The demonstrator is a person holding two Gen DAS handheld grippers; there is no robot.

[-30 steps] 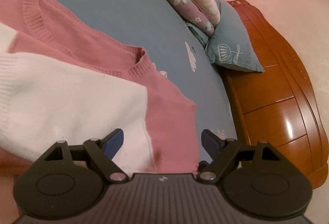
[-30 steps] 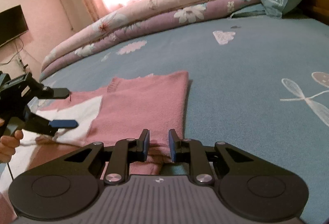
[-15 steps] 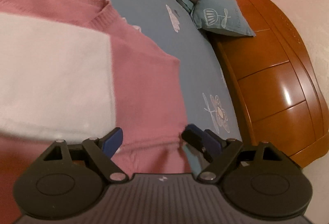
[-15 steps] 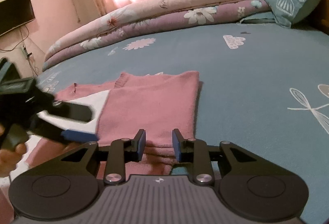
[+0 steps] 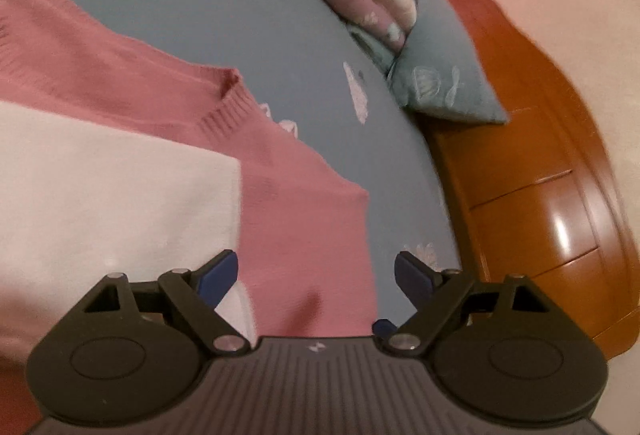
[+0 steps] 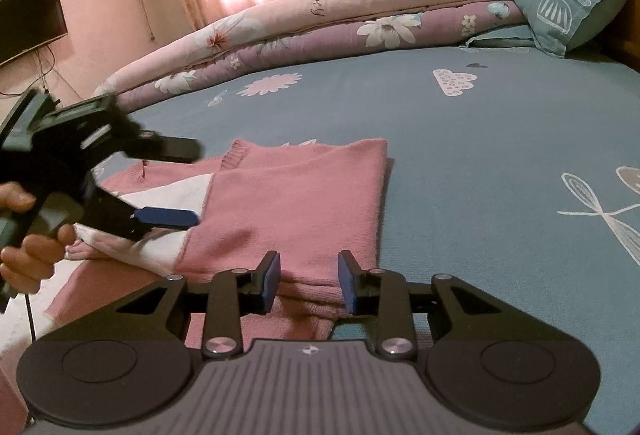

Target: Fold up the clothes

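Below, we see the pink-and-white sweater [image 6: 296, 203] lying partly folded on the blue bedsheet [image 6: 480, 139]. Our left gripper [image 5: 316, 273] is spread wide, released, with the sweater's pink panel just ahead between its fingers. Our right gripper [image 6: 308, 281] is also parted, gripping nothing; the sweater's near folded edge lies between its pads. A rolled floral quilt [image 6: 320, 23] lies far ahead.

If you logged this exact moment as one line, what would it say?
task: fold clothes | left claw: open, above sweater | right claw: open, straddling hem | sweater: pink-white, partly folded on bed
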